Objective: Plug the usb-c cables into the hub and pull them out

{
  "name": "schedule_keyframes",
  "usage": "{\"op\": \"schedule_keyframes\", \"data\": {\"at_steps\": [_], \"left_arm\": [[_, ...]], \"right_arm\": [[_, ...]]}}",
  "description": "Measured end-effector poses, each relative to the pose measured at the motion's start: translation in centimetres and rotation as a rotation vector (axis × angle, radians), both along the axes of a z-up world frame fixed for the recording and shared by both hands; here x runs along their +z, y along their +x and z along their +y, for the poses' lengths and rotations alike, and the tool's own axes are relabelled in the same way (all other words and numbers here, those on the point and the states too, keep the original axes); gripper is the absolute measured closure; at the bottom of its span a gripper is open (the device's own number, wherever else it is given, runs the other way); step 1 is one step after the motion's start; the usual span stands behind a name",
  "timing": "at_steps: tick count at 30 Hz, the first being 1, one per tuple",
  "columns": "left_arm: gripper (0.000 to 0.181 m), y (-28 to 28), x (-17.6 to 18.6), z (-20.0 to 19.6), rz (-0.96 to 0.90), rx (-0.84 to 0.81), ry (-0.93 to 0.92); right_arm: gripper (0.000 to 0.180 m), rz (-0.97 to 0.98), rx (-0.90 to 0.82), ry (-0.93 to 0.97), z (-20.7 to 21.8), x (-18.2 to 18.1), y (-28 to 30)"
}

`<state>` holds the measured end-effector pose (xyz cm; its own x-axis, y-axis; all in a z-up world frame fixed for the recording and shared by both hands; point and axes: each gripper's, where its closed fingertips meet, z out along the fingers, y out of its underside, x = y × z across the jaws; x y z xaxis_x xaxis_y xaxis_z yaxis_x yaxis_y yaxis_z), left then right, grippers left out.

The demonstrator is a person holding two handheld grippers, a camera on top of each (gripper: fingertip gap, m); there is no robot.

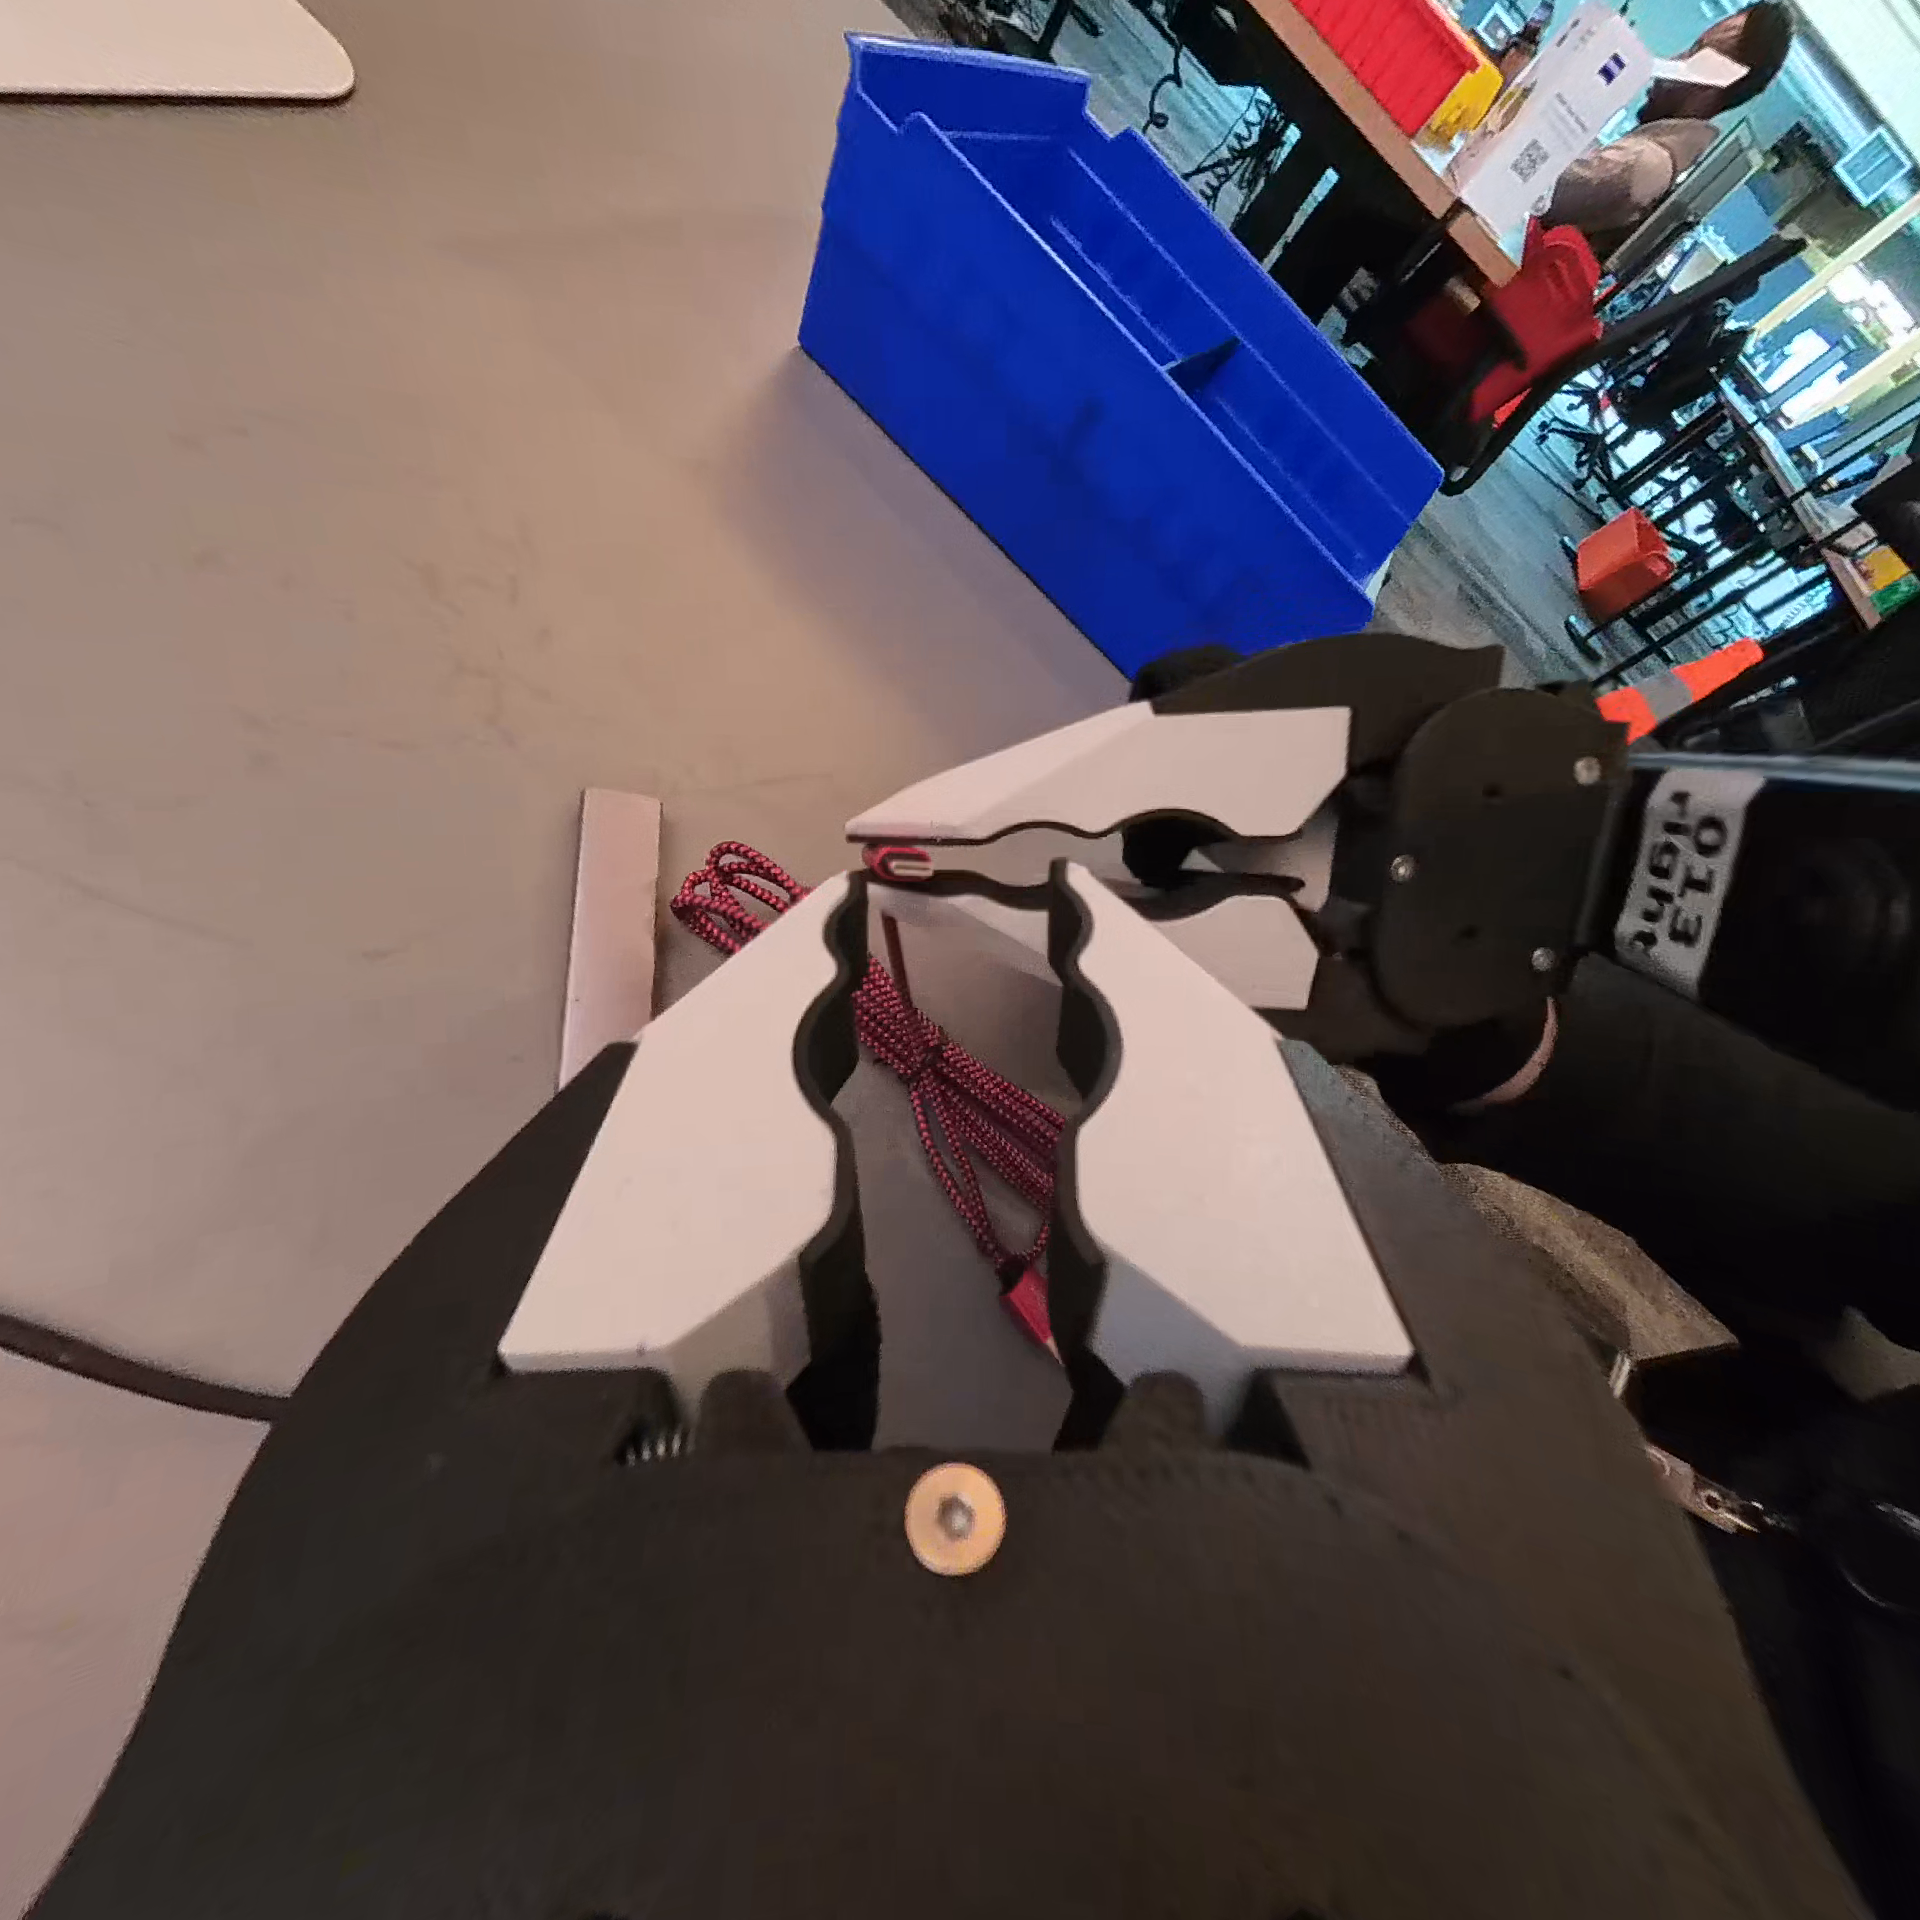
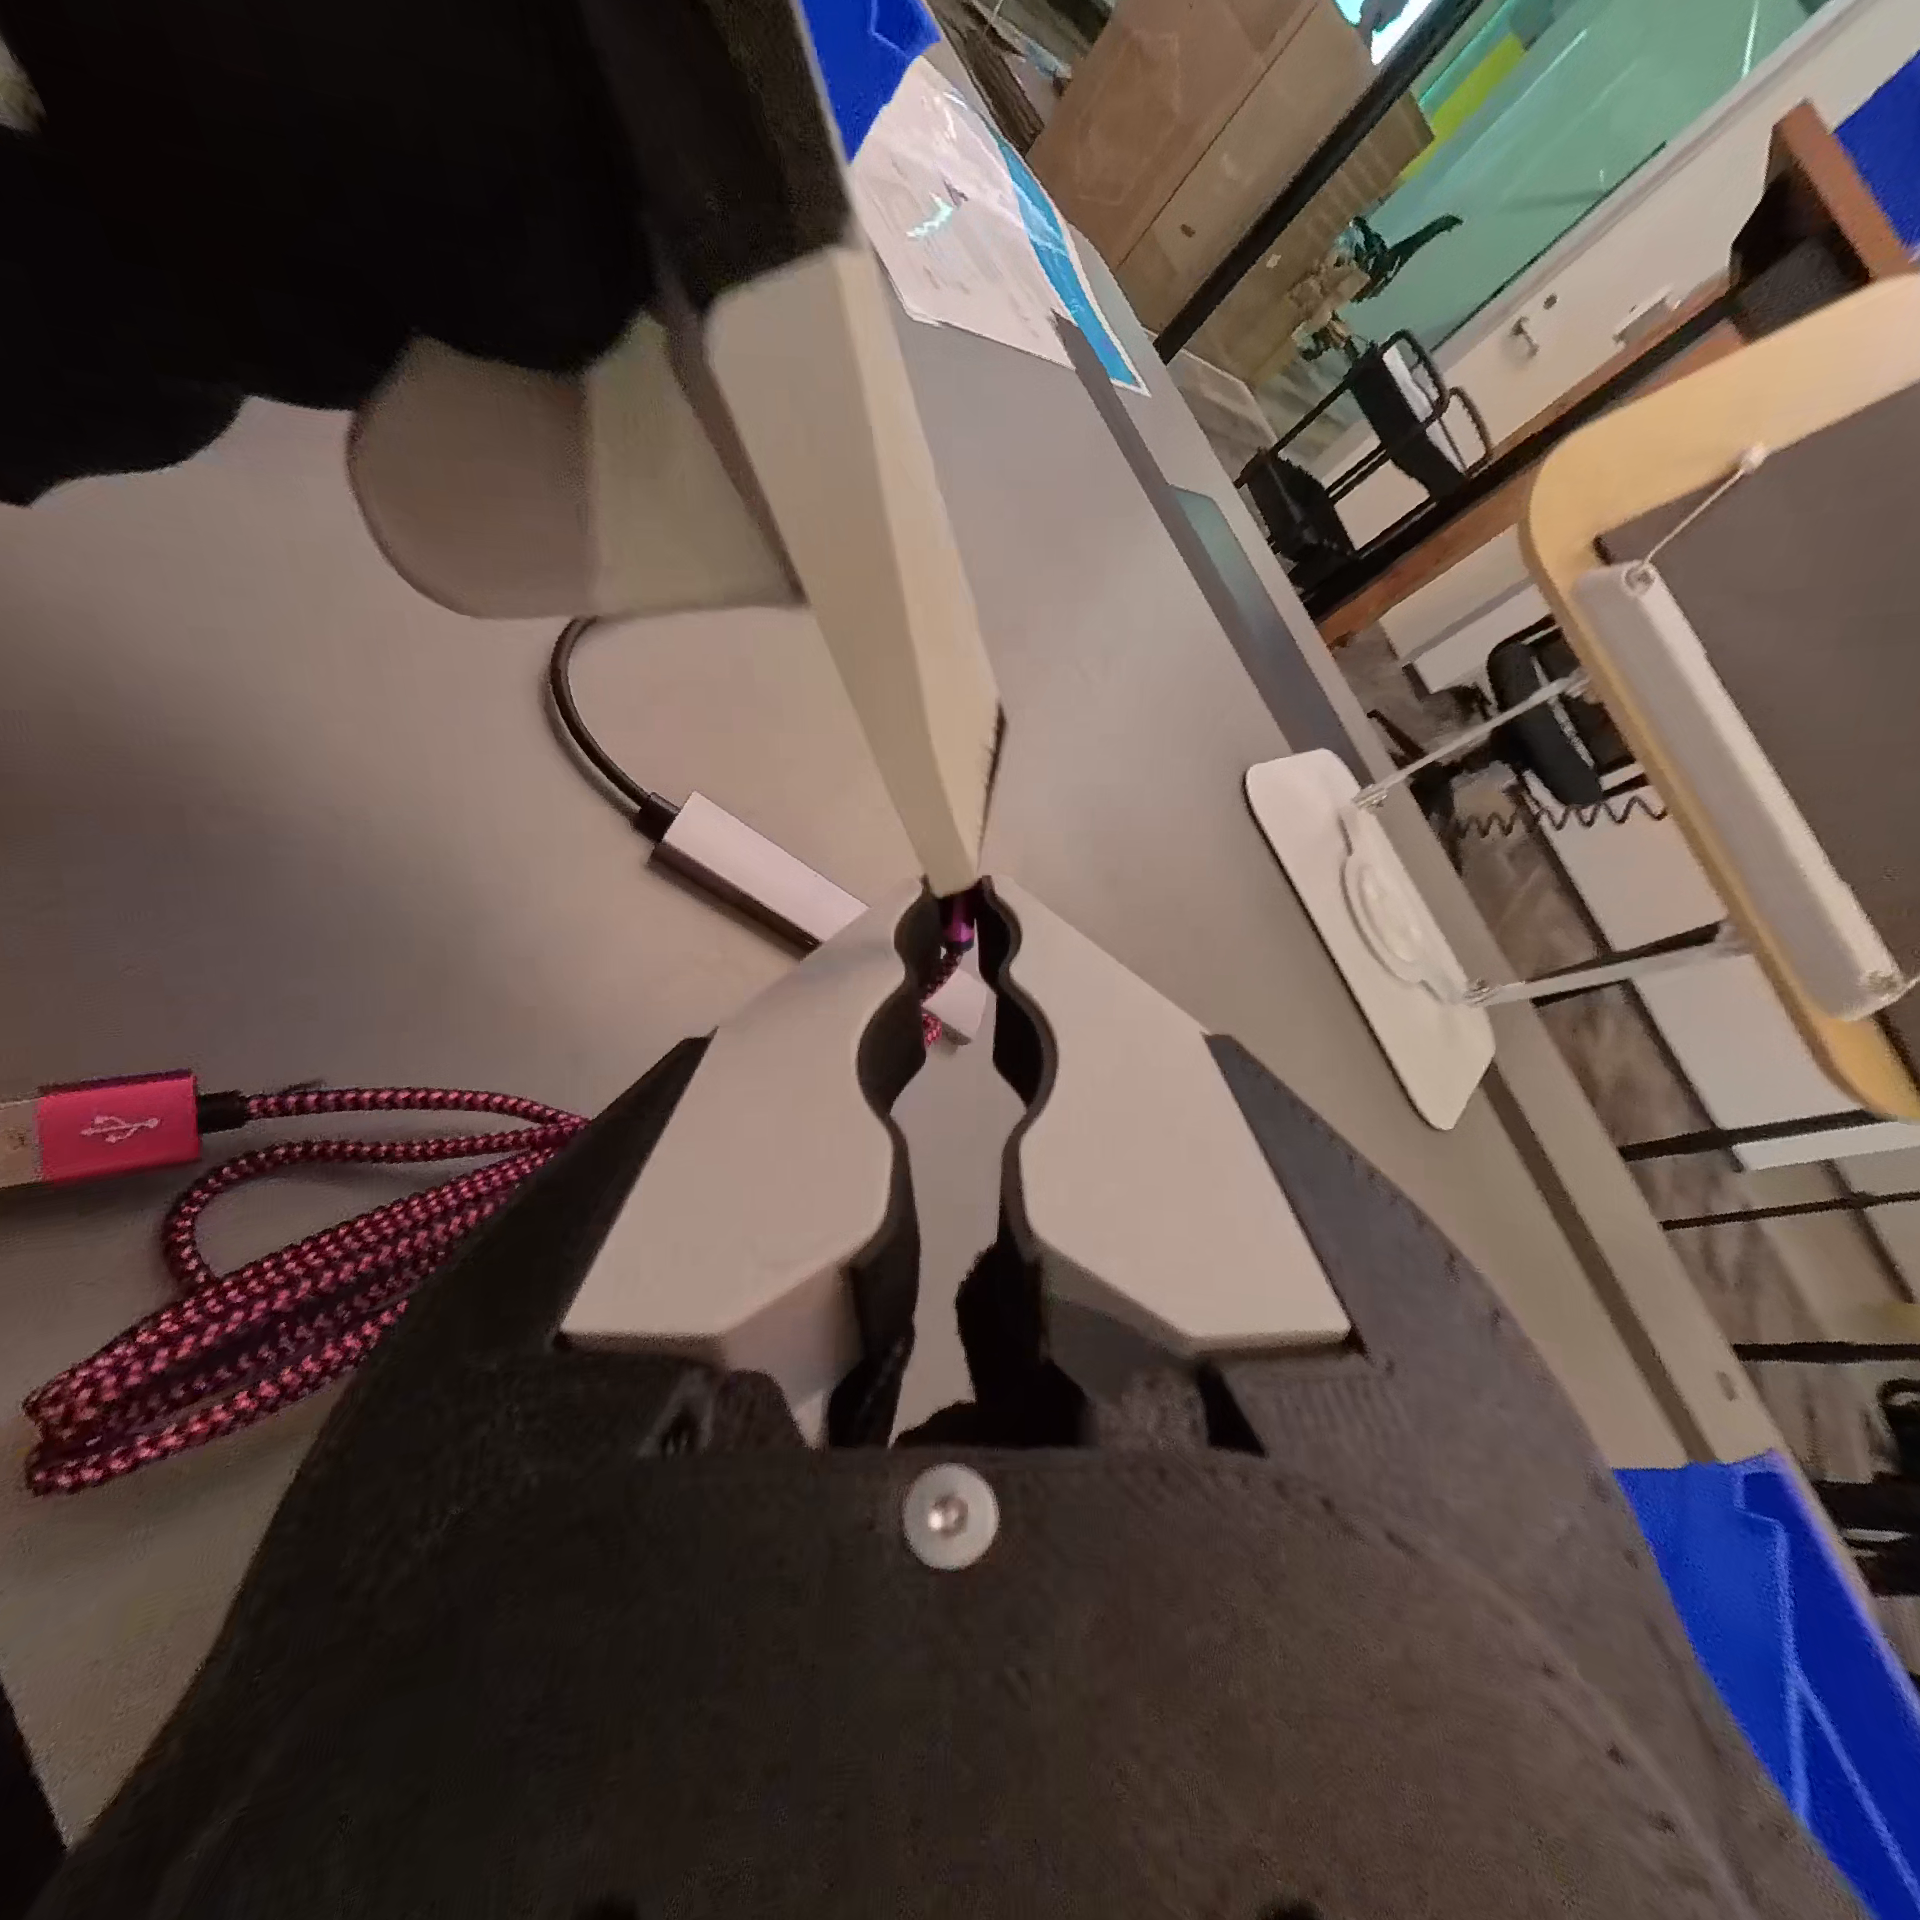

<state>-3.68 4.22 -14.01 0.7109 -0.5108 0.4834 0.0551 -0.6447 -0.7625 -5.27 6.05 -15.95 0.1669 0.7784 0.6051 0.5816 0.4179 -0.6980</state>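
Note:
A silver hub (image 1: 613, 925) lies on the grey table, just left of my left gripper (image 1: 956, 894), which is open over the red braided cable (image 1: 935, 1060). My right gripper (image 1: 883, 847) comes in from the right, shut on the cable's red USB-C plug (image 1: 899, 860). The plug points at the hub, a short gap away. In the right wrist view my right gripper (image 2: 956, 899) pinches the plug's end (image 2: 956, 925). The hub (image 2: 748, 862) lies just beyond it, and a left gripper finger (image 2: 894, 623) reaches down beside it. The cable's pink USB-A plug (image 2: 114, 1127) lies at the left.
A blue bin (image 1: 1039, 416) stands behind the hub, near the table's far edge. The hub's black lead (image 2: 592, 727) curves away. A paper sheet (image 2: 966, 260) and a white stand base (image 2: 1371, 935) lie by the table edge. A person sits in the background. Less than 4 cm separates the two grippers' tips. Between my right fingertips and the silver hub (image 1: 613, 925) there is roughly 8 cm.

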Motion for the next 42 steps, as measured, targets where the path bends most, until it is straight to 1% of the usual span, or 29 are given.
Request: {"op": "schedule_keyframes", "data": {"at_steps": [3, 9, 11, 15, 19, 23, 27, 33, 35, 36, 39, 42], "left_arm": [[0.154, 0.1, -0.4, -0.1, -0.005, -0.006, -0.017], [0.170, -0.4, -0.4, 0.0, -0.020, 0.019, -0.011], [0.171, -0.5, -0.3, 0.0, -0.058, 0.016, -0.021], [0.173, -0.6, 0.3, -0.1, -0.171, 0.004, -0.031], [0.177, -0.7, 1.3, -0.3, -0.282, -0.029, -0.007], [0.178, -0.6, 1.7, -0.5, -0.358, -0.058, -0.009], [0.179, -0.4, 1.9, -0.6, -0.408, -0.074, -0.014], [0.181, -0.5, 3.5, -1.0, -0.525, -0.126, 0.014], [0.181, -0.5, 4.4, -1.3, -0.587, -0.155, 0.028], [0.181, -0.4, 4.3, -1.3, -0.587, -0.157, 0.022], [0.181, -0.2, 3.5, -1.2, -0.572, -0.155, 0.001], [0.181, -0.6, 2.1, -0.8, -0.524, -0.126, -0.030]], "right_arm": [[0.176, -0.019, 0.007, 0.050, -0.4, 0.3, -0.3], [0.176, -0.038, 0.011, 0.118, -0.8, 0.9, -0.4], [0.176, -0.042, 0.011, 0.137, -0.9, 1.1, -0.4], [0.175, -0.004, 0.015, 0.116, -0.9, 1.6, -0.4], [0.172, 0.065, 0.054, 0.047, -1.2, 2.5, -0.4], [0.173, 0.129, 0.102, -0.050, -1.4, 2.9, -0.2], [0.174, 0.138, 0.114, -0.039, -1.5, 3.1, -0.1], [0.159, 0.234, 0.175, -0.159, -2.1, 3.8, -0.1], [0.164, 0.298, 0.214, -0.250, -2.4, 4.4, 0.0], [0.174, 0.318, 0.241, -0.288, -2.6, 4.5, 0.1], [0.178, 0.307, 0.210, -0.341, -1.9, 3.6, 0.2], [0.180, 0.282, 0.199, -0.335, -1.7, 2.7, 0.5]]}}
